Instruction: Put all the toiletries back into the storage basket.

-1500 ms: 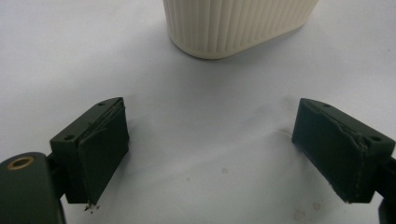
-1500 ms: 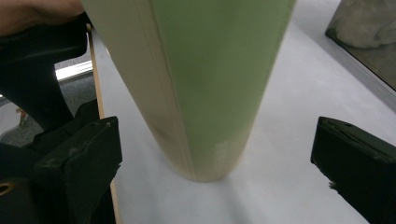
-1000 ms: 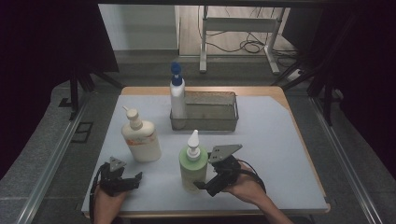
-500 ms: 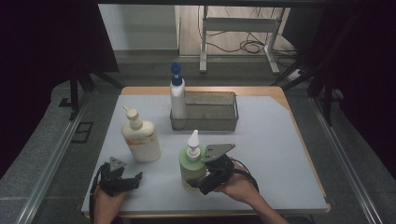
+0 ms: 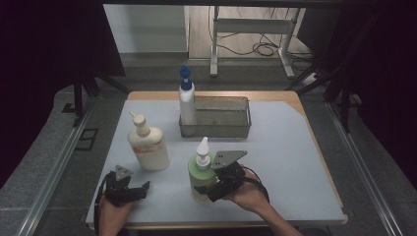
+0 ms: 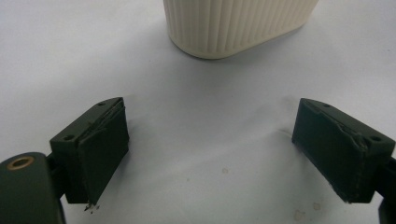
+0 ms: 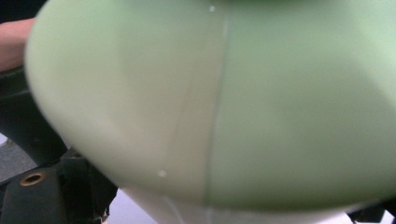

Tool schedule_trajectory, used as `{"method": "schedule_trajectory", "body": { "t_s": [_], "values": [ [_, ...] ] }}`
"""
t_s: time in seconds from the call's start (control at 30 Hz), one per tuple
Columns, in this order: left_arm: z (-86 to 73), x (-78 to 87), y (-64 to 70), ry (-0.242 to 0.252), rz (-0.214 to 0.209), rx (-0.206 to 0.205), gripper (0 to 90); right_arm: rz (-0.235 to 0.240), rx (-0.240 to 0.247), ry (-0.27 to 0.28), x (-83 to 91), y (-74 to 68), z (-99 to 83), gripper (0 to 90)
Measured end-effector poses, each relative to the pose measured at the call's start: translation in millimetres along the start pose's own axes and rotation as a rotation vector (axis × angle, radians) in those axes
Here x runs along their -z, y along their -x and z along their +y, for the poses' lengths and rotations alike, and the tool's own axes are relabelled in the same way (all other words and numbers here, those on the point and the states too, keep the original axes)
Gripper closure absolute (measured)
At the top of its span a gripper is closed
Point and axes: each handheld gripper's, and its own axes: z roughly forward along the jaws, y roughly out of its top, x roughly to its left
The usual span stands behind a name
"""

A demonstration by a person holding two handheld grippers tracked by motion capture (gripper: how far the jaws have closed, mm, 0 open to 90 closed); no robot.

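A green pump bottle (image 5: 200, 173) with a white nozzle stands upright near the table's front edge. My right gripper (image 5: 212, 189) sits against its right side, jaws spread wide apart low on either side of it. In the right gripper view the green bottle (image 7: 224, 102) looms very close and hides most of both jaws, so contact cannot be made out. My left gripper (image 5: 132, 191) rests open at the front left with nothing between its fingers (image 6: 100, 149). Just ahead of it stands a cream pump bottle (image 5: 148, 146), its ribbed base (image 6: 233, 25) showing in the left gripper view.
A wire mesh basket (image 5: 216, 129) stands at the middle back of the grey mat (image 5: 295, 162). A white bottle with a blue cap (image 5: 186, 101) stands at the basket's left end. Metal rails run down both sides of the table.
My right gripper has slid left and in around the green bottle. The left gripper and the bottles have stayed put.
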Motion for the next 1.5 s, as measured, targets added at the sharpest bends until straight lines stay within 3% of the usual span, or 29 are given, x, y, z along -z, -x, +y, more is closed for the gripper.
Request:
{"method": "schedule_trajectory", "body": {
  "t_s": [0.43, 0.93, 1.5],
  "values": [
    [0.0, 0.0, 0.1, 0.000, -0.001, 0.002, 10.6, -0.045, 0.005, -0.025, 0.9, -0.5, 6.3, 11.6],
    [0.0, -0.2, -0.2, 0.002, 0.001, -0.003, 10.6, -0.108, -0.048, -0.016, 9.2, 21.5, 13.7, 11.6],
    [0.0, -0.2, -0.1, 0.003, 0.000, -0.002, 10.6, -0.174, -0.072, -0.012, 10.8, 45.6, 25.4, 11.6]
  ]
}}
